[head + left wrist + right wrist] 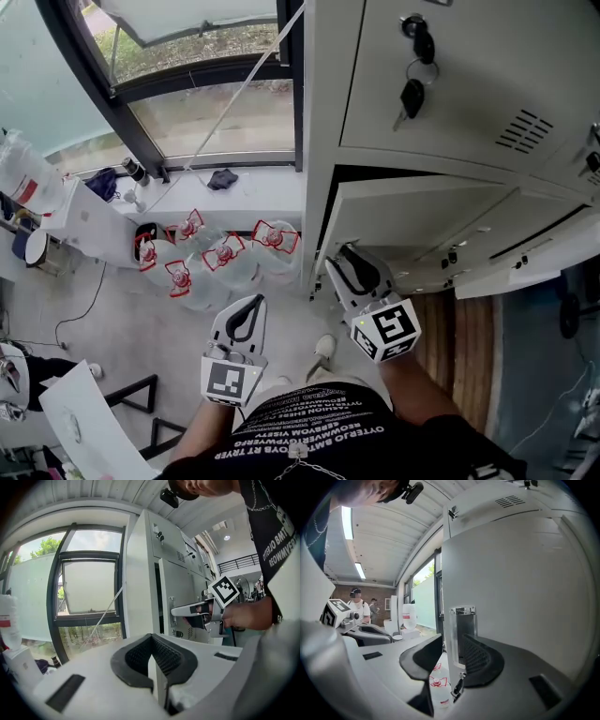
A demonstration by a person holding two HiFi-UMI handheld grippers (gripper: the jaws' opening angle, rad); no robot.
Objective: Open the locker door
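Note:
The grey lower locker door stands ajar, with a dark gap along its top. My right gripper is at that door's free left edge. In the right gripper view the door edge, with its metal latch plate, stands between the jaws of the right gripper. The right pad lies against the door's face, and a thin gap shows at the left pad. My left gripper hangs lower left, away from the lockers, jaws together and empty. In its view the right gripper reaches to the door edge.
The upper locker door is closed, with keys hanging in its lock. Several large water bottles stand on the floor left of the lockers, under the window. A person stands far off in the room.

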